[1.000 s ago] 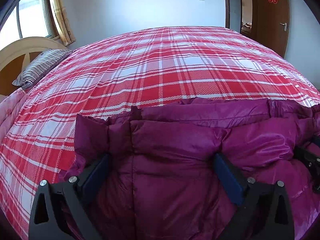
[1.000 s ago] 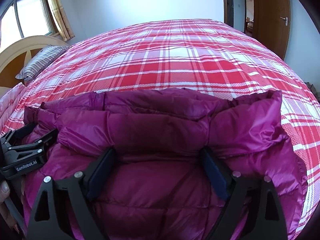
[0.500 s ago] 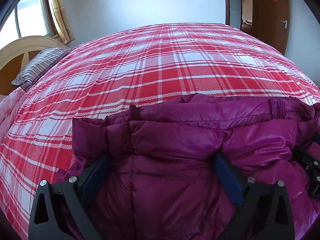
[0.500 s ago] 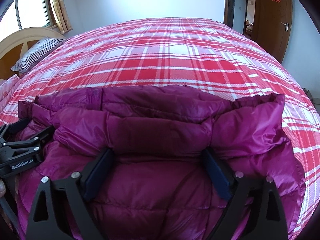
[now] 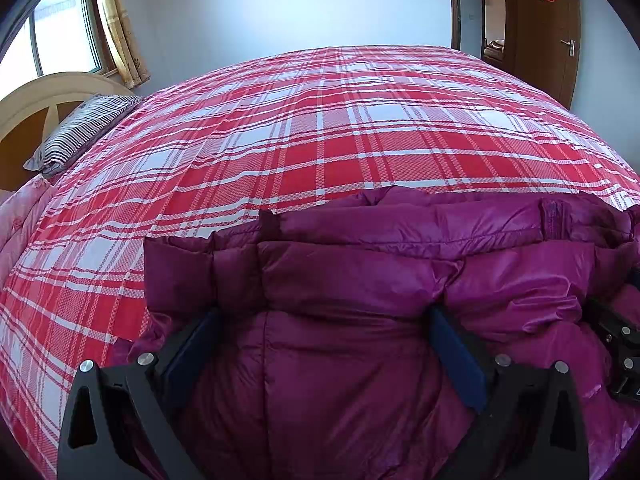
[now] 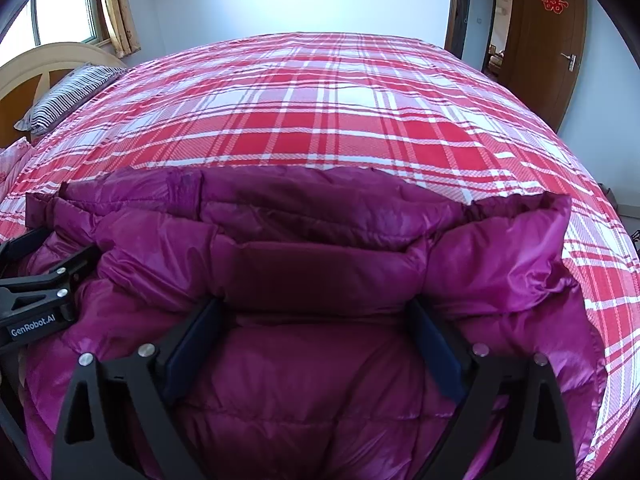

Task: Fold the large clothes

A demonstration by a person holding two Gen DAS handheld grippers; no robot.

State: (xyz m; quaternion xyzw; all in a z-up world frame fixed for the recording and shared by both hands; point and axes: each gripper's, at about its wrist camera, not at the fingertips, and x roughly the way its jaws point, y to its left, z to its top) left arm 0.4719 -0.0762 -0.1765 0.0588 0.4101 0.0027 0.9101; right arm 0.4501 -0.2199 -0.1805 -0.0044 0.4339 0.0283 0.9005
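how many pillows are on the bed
1. A striped pillow lies at the far left of the bed, against the headboard. A pink quilt sits just below it. More pillows may be hidden beyond the left edge of the view.

jacket [image 5: 352, 280] bottom cropped, fingertips [image 5: 440, 316] buried in fabric

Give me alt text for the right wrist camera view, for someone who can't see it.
A puffy magenta down jacket bulges between the wide-set fingers of the right gripper, lying on a bed with a red and white plaid cover. The left gripper shows at the left edge, against the jacket.
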